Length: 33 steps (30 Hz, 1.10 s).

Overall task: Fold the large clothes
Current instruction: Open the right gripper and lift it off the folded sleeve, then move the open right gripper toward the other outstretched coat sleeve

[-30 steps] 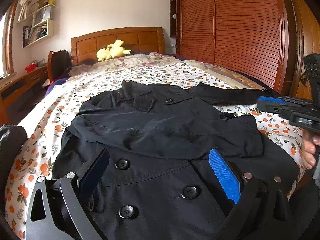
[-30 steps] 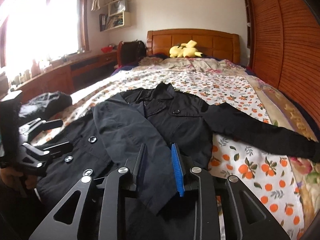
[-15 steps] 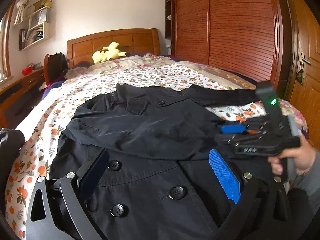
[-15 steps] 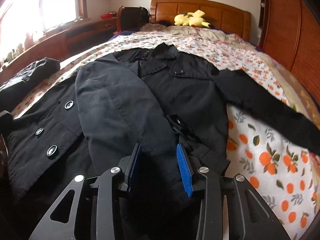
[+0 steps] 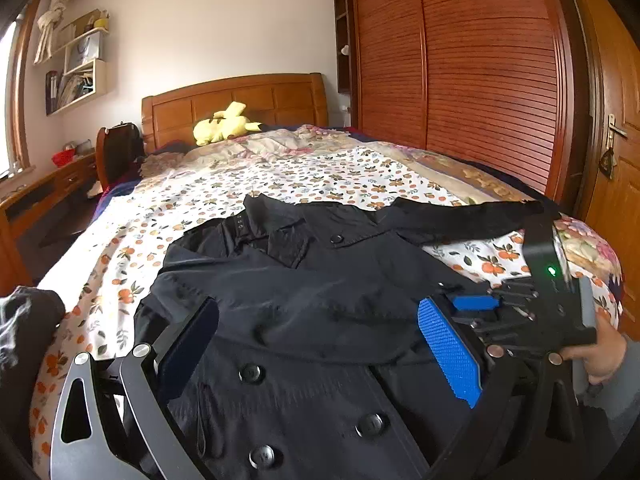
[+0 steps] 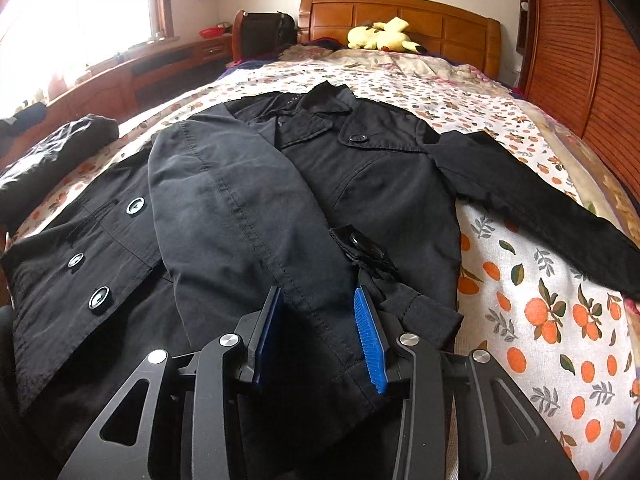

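Sleeve (image 6: 240, 216) folded across coat (image 6: 380, 184) lies between parted right gripper (image 6: 320, 332) pads, just released; left gripper (image 5: 316, 356) open, empty.

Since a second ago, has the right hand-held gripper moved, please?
Yes. The right hand-held gripper has dropped from the wooden wardrobe onto the black buttoned coat.

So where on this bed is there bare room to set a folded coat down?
Bare floral sheet lies between the black coat collar and the yellow plush toy. A smaller patch sits below the outstretched sleeve. The near end is crowded: coat, dark bundle, both grippers.
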Each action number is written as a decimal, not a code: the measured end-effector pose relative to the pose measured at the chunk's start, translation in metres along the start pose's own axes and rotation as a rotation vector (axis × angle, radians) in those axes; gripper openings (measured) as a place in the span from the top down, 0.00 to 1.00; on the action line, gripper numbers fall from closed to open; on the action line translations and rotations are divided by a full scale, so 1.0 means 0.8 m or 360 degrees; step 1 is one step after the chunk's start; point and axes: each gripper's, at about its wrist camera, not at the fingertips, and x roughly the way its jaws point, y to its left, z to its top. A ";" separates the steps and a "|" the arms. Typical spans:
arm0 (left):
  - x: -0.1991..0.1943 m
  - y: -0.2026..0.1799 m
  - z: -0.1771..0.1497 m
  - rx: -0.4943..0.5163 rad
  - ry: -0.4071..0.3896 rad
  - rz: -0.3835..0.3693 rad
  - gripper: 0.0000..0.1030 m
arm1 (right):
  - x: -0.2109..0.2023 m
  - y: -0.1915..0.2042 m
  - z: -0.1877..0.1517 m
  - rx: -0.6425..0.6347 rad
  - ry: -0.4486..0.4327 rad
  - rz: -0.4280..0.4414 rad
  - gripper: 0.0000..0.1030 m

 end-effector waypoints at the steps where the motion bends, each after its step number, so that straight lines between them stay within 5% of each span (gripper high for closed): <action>1: 0.006 0.002 0.001 -0.0001 0.0001 -0.0002 0.02 | 0.000 0.000 0.000 0.0001 -0.0001 0.0000 0.65; 20: 0.121 0.022 -0.039 -0.0030 0.0124 -0.0038 0.02 | -0.003 0.002 0.001 -0.0013 -0.0022 -0.0013 0.64; 33: 0.117 0.037 -0.054 -0.0122 0.0064 -0.0026 0.02 | -0.067 -0.015 0.018 0.0057 -0.0242 -0.0088 0.48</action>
